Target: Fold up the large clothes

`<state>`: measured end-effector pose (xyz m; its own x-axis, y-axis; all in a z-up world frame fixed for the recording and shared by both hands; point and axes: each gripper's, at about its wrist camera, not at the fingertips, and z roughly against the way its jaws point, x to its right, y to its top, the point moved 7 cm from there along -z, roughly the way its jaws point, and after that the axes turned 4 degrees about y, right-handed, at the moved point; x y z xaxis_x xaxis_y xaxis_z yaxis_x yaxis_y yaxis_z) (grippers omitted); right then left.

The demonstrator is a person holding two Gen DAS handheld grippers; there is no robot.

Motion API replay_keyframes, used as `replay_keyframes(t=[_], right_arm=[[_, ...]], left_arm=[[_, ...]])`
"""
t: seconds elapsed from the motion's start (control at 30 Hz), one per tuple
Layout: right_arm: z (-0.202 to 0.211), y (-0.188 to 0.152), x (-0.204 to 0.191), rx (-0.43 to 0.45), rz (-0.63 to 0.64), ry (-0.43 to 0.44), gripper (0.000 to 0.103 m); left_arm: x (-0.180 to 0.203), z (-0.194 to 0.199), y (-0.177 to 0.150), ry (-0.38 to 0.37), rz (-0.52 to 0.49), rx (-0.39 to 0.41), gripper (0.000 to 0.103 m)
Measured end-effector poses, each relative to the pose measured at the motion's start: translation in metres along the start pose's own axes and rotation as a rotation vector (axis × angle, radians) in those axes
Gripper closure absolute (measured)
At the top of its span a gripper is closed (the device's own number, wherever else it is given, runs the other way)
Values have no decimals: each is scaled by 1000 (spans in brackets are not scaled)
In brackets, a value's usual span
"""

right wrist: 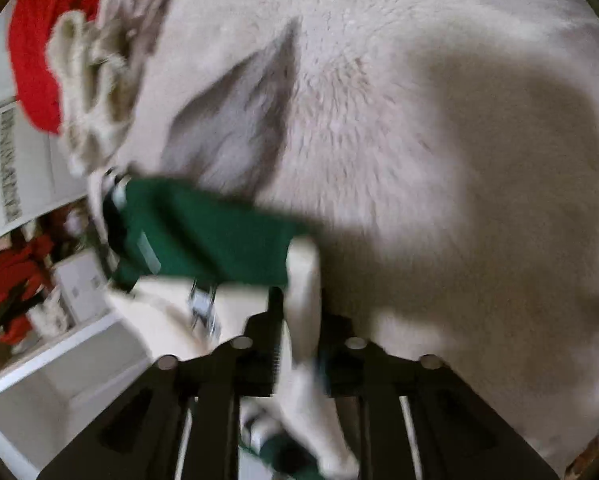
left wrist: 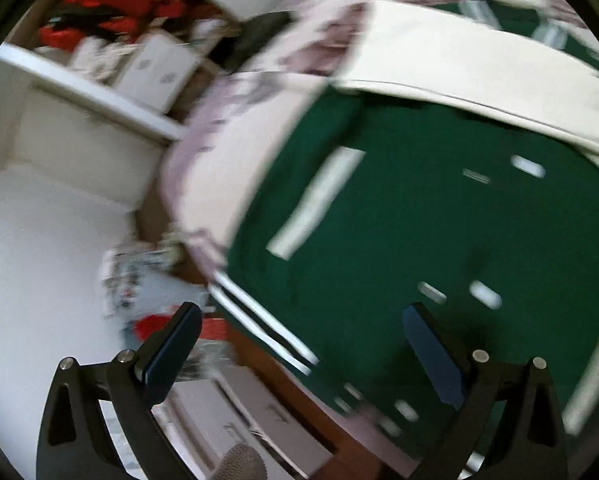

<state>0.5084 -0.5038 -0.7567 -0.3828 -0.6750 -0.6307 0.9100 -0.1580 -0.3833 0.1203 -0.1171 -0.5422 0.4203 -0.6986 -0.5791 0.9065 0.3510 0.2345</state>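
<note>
A large green garment (left wrist: 419, 220) with white patches, a white sleeve (left wrist: 479, 68) and striped trim lies spread on a bed. My left gripper (left wrist: 299, 344) is open and empty, hovering above the garment's near edge. In the right wrist view, my right gripper (right wrist: 299, 320) is shut on a cream and green fold of the garment (right wrist: 301, 276), lifted over a fluffy white blanket (right wrist: 379, 100). A green part of the garment (right wrist: 203, 232) hangs to the left of the fingers. The image is blurred by motion.
The bed has a pale floral sheet (left wrist: 219, 152). White shelves (left wrist: 87, 92) with boxes and red items (left wrist: 111, 0) stand left of the bed. A red cloth (right wrist: 39, 48) and a white cabinet (right wrist: 59, 372) show in the right wrist view.
</note>
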Motion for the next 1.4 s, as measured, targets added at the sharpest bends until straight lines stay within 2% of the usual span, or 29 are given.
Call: replay_keyframes(t=[0.07,0.23,0.3,0.4,0.5,0.57,0.63,0.67,0.73,0.77,0.8,0.83,0.87,0.9,1.0,1.17,1.27,1.4], right_arm=[[21,-21,8,-14,34,-6,41],[68,-89,64,-42,77,-142,39],[80,-115,90,-32,93,-215,39],[89,-140,122,-36,84,-240,39],[87,-150,139,-52,42,-217,39],[85,-150,144,-46,18,-197,39],[78,-146,136,-44,27,-158,39],[75,-143,128,-43,47,-126,39],[60,-132,105,-42,93,-55,34],[53,-126,91,-41,120,-3,24],[48,-121,82,-42,135,45,15],[42,-115,72,-40,144,94,14],[32,-109,60,-44,147,146,13],[19,-102,48,-59,157,195,11],[-19,-87,25,-100,198,251,10],[-74,-89,0,-187,267,278,8],[-92,-91,-10,-195,292,274,4],[-106,-93,-22,-181,291,261,4]], left_arm=[[30,21,-30,-87,-79,-14,0],[117,52,-117,-243,-257,-79,0],[149,60,-140,-289,-305,-90,0],[191,73,-159,-310,-368,-45,0],[219,73,-165,-275,-428,-7,0],[223,61,-163,-231,-439,-7,1],[222,51,-158,-177,-418,-6,14],[217,44,-155,-158,-397,-13,23],[212,35,-152,-182,-358,-27,26],[211,35,-150,-191,-344,-14,37],[212,38,-149,-204,-340,0,55],[215,41,-149,-213,-343,8,62],[216,45,-149,-211,-346,21,76],[217,49,-149,-204,-344,37,82],[211,57,-146,-161,-305,60,84],[207,66,-146,-101,-274,91,85],[200,65,-144,-5,-267,143,85],[200,62,-143,7,-222,91,85]])
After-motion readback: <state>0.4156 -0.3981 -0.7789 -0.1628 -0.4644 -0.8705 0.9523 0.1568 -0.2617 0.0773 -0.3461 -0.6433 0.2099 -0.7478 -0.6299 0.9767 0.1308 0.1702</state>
